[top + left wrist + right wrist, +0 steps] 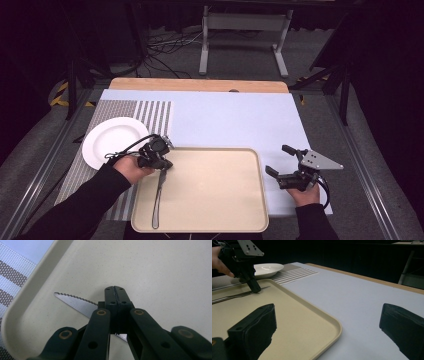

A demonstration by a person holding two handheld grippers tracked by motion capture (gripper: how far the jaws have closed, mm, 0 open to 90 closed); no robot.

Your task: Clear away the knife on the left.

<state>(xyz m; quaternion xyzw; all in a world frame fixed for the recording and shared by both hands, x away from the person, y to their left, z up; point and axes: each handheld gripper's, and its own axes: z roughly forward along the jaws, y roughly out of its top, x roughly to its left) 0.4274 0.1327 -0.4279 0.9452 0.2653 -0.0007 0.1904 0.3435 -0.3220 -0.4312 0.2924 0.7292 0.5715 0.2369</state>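
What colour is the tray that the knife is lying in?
The tray is plain beige or cream, seen best in the high view, with the knife lying along its left side.

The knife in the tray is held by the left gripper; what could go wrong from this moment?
1. The left gripper is shut on the knife at its thin blade, far from the long handle, so the knife may pivot or slip when lifted.
2. The serrated edge lies close to the tray rim and could catch there.
3. The plate sits nearby; a swinging handle might strike it.
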